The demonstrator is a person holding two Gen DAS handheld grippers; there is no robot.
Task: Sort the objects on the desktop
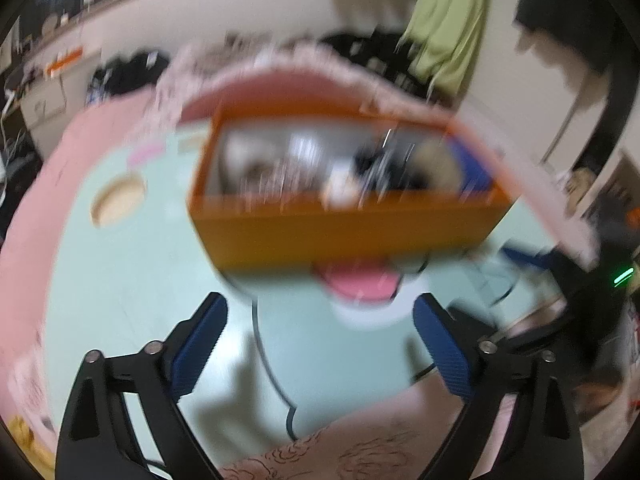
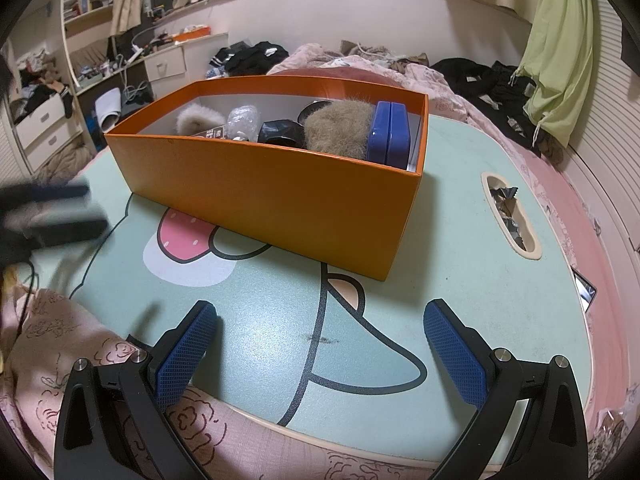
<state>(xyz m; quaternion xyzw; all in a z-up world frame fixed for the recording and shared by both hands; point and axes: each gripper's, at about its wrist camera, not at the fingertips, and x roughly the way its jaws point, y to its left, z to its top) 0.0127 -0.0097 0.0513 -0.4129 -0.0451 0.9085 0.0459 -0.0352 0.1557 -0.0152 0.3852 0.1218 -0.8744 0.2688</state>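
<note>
Orange cardboard box (image 2: 276, 196) sits mid pale-green cartoon-print desk (image 2: 460, 280), holding blue tin (image 2: 390, 136), tan fur ball (image 2: 338, 126), black pot (image 2: 280, 133), white fluffy item (image 2: 198, 120) & clear plastic wad (image 2: 242, 120). Right gripper (image 2: 320, 344) fingers wide apart, empty, above desk near box. Left gripper (image 1: 320, 340) fingers also spread, nothing between; view blurred.

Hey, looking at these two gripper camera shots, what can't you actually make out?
- Left wrist view: motion blur smears the orange box; its contents are unreadable.
- Right wrist view: the box's near wall hides the lower parts of the blue case and brown furry item.
- Right wrist view: the left gripper is a dark blur at the left edge.
</note>
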